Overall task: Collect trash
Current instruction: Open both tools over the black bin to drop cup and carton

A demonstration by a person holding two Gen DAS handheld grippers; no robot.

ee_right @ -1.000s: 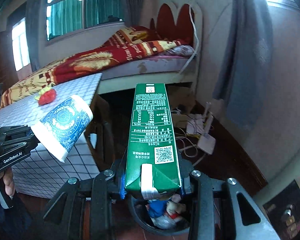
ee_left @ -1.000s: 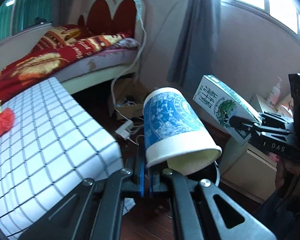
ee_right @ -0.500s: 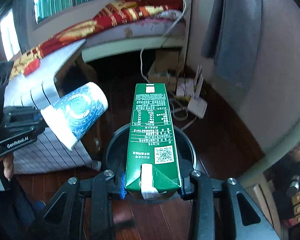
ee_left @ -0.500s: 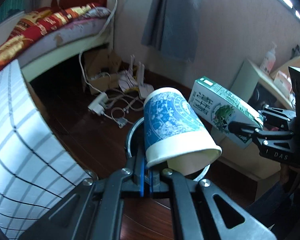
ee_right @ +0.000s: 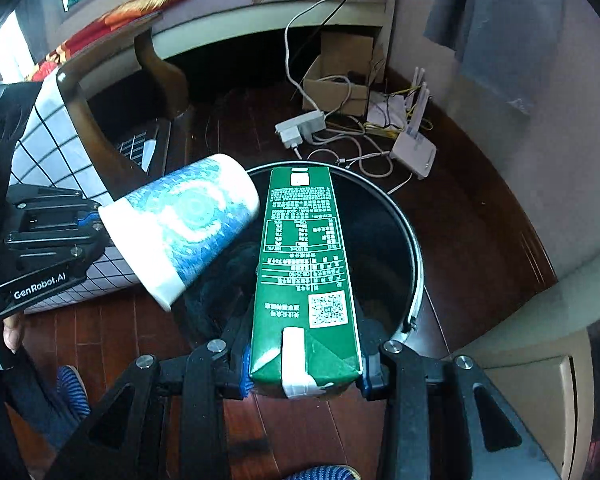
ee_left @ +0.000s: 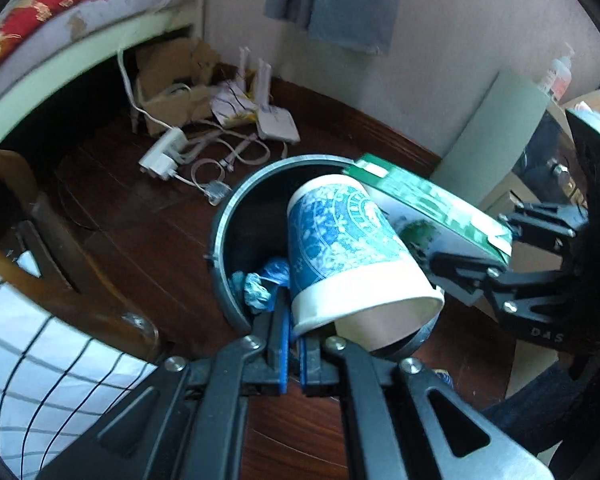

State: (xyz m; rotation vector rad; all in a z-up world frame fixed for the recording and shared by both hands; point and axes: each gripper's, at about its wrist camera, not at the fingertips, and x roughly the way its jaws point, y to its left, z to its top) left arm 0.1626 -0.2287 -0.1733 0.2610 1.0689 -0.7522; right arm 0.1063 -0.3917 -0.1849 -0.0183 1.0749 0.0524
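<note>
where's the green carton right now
In the right wrist view the green carton sits between the opening right gripper, over the black bin, right of the paper cup.

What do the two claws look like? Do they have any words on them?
Both are black, built from flat bars joined with silver bolts, with blue pads inside the fingers. The left claw has white "GenRobot.AI" lettering on its side. The right claw shows faint letters reading "DAS" on its black body. No cables show on either one.
</note>
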